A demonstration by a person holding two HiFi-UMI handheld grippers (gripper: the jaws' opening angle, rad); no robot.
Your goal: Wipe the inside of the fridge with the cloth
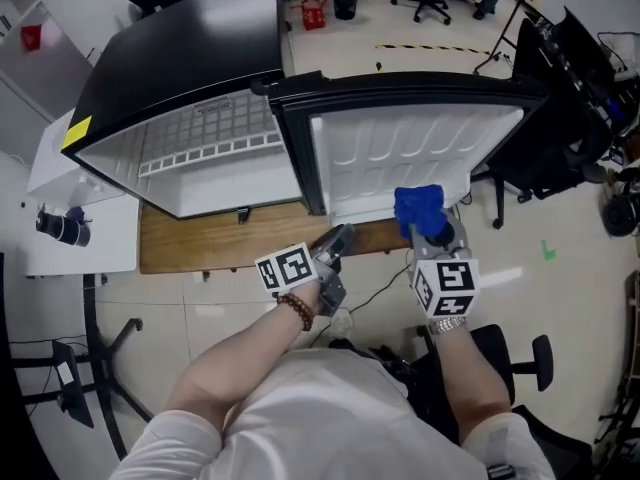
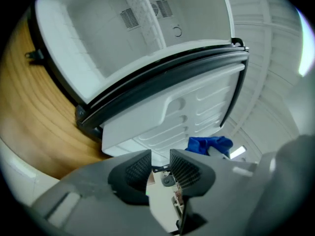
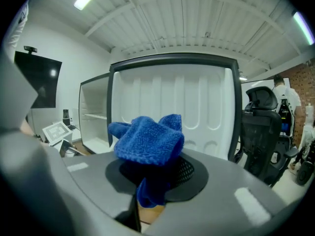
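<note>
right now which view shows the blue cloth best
The right gripper view: the blue cloth sits large and centred, clamped in the right tool. The head view shows it small before the fridge door; the left gripper view catches only a scrap.

Item count, head view: one fridge (image 1: 190, 78) at 11 o'clock, fitted with one open door (image 1: 400, 153) at 1 o'clock and one wire shelf (image 1: 215, 128) inside. One wooden tabletop (image 1: 200, 243) carries it. One blue cloth (image 1: 418, 206). Two grippers: the left gripper (image 1: 341, 238) and the right gripper (image 1: 430, 230). At 12 o'clock on the floor: one black bin (image 1: 344, 3) and one red container (image 1: 314, 13).
</note>
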